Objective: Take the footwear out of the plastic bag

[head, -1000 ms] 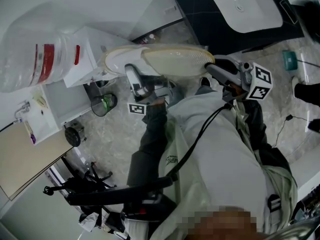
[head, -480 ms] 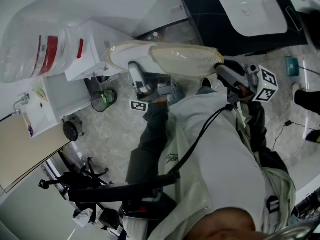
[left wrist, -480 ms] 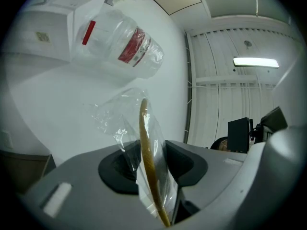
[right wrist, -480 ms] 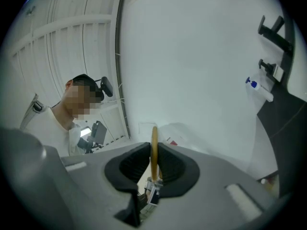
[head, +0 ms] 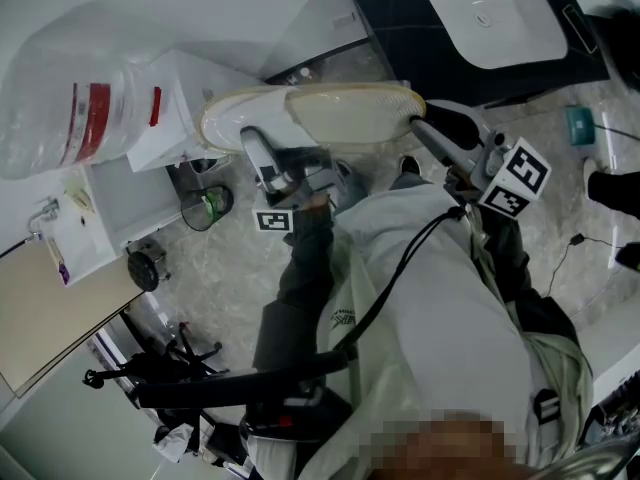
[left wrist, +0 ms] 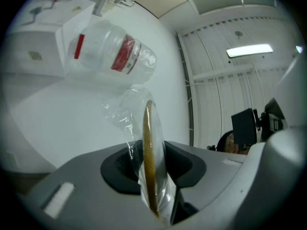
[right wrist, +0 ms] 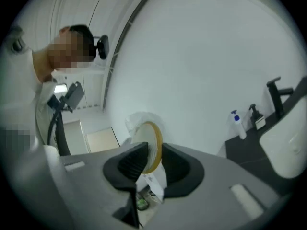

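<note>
A flat white slipper with a tan sole (head: 340, 113), wrapped in a thin clear plastic bag, is held up level between both grippers. My left gripper (head: 258, 150) grips its left part, jaws closing. In the left gripper view the sole (left wrist: 149, 143) stands edge-on between the pads with crinkled film (left wrist: 122, 114) around it. My right gripper (head: 420, 130) is at the slipper's right end, its jaws opening. In the right gripper view the rounded end of the slipper (right wrist: 152, 145) and the bag film (right wrist: 139, 121) sit between the black pads, still touching them.
A clear plastic container with red labels (head: 90, 108) lies on a white counter beside a white box (head: 175, 98). A white sink (head: 495, 16) sits in a black top at upper right. A wire bin (head: 205, 208) and black stands (head: 190, 373) are on the floor.
The slipper and both grippers have shifted slightly left and down since half a second ago. The right gripper's marker cube has dropped lower.
</note>
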Demonstrator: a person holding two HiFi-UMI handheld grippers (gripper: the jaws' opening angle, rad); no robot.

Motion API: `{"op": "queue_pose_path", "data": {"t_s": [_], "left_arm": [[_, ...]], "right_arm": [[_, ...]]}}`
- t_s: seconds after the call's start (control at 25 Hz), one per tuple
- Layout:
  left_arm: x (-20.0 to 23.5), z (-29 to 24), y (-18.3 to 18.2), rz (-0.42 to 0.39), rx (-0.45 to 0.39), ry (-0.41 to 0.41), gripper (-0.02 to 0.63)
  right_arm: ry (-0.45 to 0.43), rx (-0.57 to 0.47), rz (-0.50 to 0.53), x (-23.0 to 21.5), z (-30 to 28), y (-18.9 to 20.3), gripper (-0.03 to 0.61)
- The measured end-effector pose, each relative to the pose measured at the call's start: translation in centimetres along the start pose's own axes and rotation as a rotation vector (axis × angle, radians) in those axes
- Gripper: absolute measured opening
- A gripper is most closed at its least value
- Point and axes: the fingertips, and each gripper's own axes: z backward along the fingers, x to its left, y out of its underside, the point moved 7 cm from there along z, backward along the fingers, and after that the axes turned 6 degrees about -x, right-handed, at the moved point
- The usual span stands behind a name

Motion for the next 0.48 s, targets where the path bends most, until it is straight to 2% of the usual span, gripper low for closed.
{"op": "queue_pose_path", "data": {"t_s": [0.08,0.12,0.16,0.24,0.28,0.32,0.44,0.48], "left_arm": [[-0.8,-0.6,-0.3,-0.077,0.036,0.029,0.101],[-1.0,-0.9,-0.6,-0.084,0.035,0.048,0.101],[-1.1,-1.1,-0.9,-0.067,0.021,0.068,0.101],[-1.2,-1.4,-1.3,-0.011,-0.009,0.097,0.108],[-1.3,-1.4,-1.3,0.007,-0.018,0.1,0.112],[-1.3,-1.3,-1.2,0.016,-0.026,0.098,0.112],[-1.3,-1.1,-1.3,0.009,-0.033,0.089,0.112],[-1.3,-1.0,-1.4,0.009,-0.033,0.091,0.112]], "right_arm": [[0.012,0.051,0.098,0.5,0.0,0.1,0.078],[-0.047,0.032,0.091,0.9,0.1,-0.1,0.078],[-0.16,-0.018,0.015,1.3,0.3,-0.4,0.078],[-0.432,-0.148,-0.259,2.1,0.3,-0.8,0.077],[-0.502,-0.194,-0.347,2.4,0.0,-0.9,0.077],[-0.497,-0.217,-0.344,2.6,-0.2,-1.2,0.076],[-0.338,-0.164,-0.106,2.7,-0.5,-1.4,0.076],[-0.324,-0.14,-0.089,2.7,-0.6,-1.3,0.075]]}}
